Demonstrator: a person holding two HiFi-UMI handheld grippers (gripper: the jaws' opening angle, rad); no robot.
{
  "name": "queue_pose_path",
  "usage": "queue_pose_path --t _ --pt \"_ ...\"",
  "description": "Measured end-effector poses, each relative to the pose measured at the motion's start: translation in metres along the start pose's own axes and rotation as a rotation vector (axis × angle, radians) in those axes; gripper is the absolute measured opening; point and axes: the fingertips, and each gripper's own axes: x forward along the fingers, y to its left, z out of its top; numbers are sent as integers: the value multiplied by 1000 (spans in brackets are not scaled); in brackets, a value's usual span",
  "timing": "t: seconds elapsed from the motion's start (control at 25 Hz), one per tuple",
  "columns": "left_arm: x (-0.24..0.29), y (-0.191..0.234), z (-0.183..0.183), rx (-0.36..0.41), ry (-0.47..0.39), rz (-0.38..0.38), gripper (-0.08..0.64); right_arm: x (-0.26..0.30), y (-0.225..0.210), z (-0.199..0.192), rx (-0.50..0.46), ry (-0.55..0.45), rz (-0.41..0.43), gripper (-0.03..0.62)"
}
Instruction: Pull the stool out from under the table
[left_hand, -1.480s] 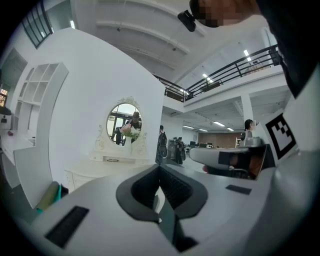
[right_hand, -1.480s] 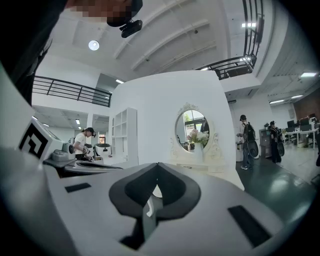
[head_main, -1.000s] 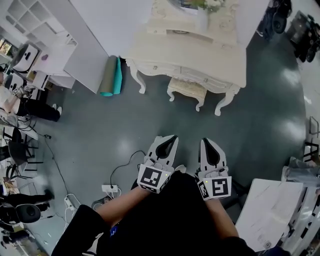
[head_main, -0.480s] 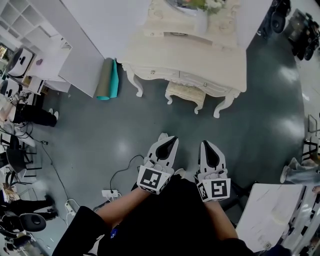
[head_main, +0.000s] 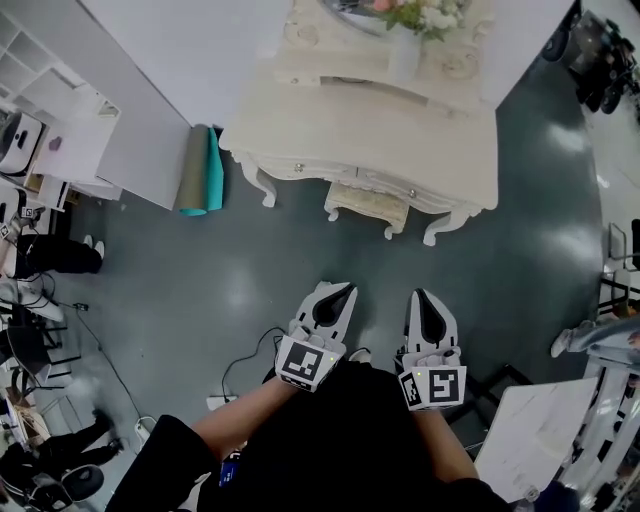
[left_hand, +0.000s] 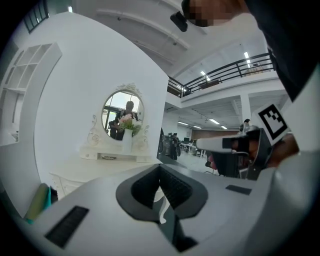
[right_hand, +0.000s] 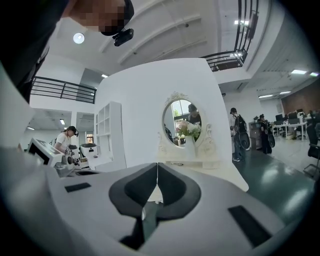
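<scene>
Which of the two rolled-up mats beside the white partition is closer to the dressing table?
The teal mat, on the side of the pair facing the dressing table; the grey-green mat is between it and the partition.

Noted: floor (head_main: 230, 290) smooth, glossy dark coating with lamp glare. Upper centre, table (head_main: 350, 130) and stool (head_main: 368, 203) of cream painted carved wood, satin sheen. Both left gripper (head_main: 343, 288) and right gripper (head_main: 419, 294) have matt white plastic shells and dark ribbed pads (left_hand: 173, 188). Upper left, rolled mats (head_main: 195, 170), matt.

Open-plan office hall, desks (right_hand: 292, 123), mezzanine railing (left_hand: 225, 73)
</scene>
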Motion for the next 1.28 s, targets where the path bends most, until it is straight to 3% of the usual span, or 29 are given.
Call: queue_pose_path --t 0.2,0.52,0.68,0.92,1.12,1.28 --pt "24 50 -5 -22 28 -30 5 56 -6 -2 22 25 -25 18" --pt "62 115 -30 77 84 -128 5 126 -13 -8 10 25 -59 18" --pt "87 137 -53 60 118 -98 5 143 -30 -42 21 61 -85 18" --pt "129 160 -92 110 144 -66 5 173 -65 -120 78 158 -97 20" --pt "165 176 -124 89 158 -29 5 201 -102 -157 87 155 -118 20" --pt "185 166 -144 64 152 -37 5 202 -130 -175 81 134 -129 20"
